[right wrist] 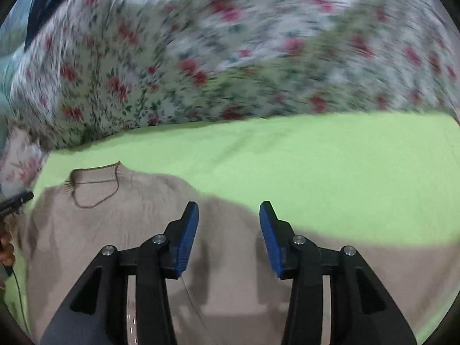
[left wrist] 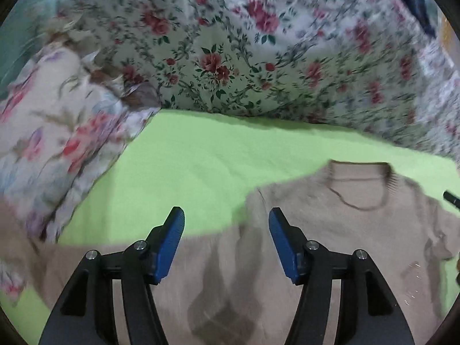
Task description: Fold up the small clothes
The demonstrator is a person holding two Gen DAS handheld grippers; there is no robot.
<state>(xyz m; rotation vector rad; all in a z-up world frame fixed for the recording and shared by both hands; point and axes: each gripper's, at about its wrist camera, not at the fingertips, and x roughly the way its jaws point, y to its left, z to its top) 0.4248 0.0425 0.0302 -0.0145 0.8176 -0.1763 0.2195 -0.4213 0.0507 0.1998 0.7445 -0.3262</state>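
Observation:
A small beige knit sweater (left wrist: 330,230) lies flat on a lime-green sheet (left wrist: 201,166), neckline away from me, sleeves spread to both sides. My left gripper (left wrist: 227,215) is open and empty above the left shoulder and sleeve. In the right wrist view the same sweater (right wrist: 129,224) lies on the green sheet (right wrist: 316,166), its collar at the left. My right gripper (right wrist: 228,210) is open and empty above the right shoulder and sleeve. The tip of the other gripper shows at each view's edge (left wrist: 451,198) (right wrist: 17,199).
A floral quilt (left wrist: 244,57) is heaped along the far edge of the sheet; it also fills the top of the right wrist view (right wrist: 230,57). A floral pillow (left wrist: 51,132) lies at the left. A dark blue cloth (left wrist: 417,0) sits at the far right.

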